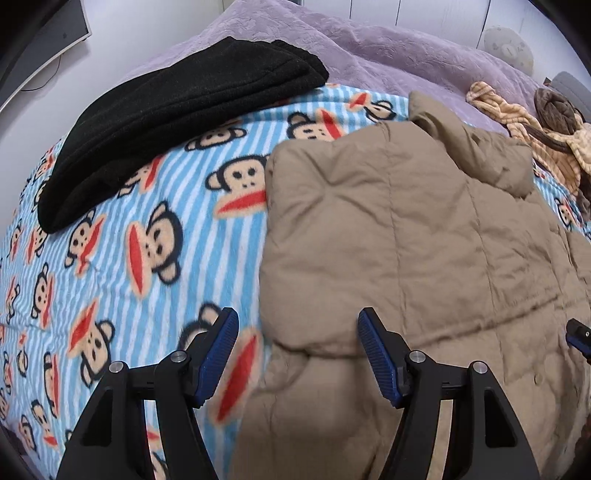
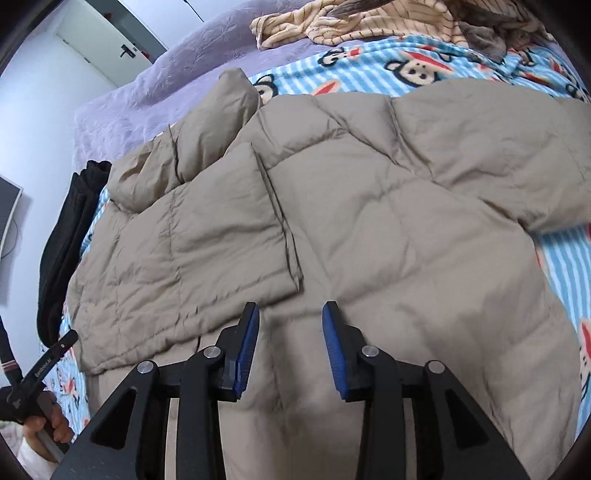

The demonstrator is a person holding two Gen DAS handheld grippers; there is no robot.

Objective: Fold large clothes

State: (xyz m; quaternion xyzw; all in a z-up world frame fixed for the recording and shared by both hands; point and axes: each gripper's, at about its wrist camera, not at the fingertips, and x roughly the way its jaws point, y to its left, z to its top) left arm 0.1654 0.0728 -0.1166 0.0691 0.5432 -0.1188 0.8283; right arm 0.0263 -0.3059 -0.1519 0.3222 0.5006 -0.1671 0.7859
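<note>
Puffy quilted tan jacket (image 2: 369, 229) lies on striped fleece blanket (image 1: 147, 206); both grippers' jaws spread, empty.

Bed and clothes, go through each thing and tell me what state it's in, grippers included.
Tan puffer jacket: spread on the blanket, one side panel folded inward.
Black garment: folded, lying apart from the jacket.
Striped garment: crumpled, unfolded.
Monkey-print blanket: spread flat.
Left gripper: open, empty.
Right gripper: open, empty, above the jacket.
</note>
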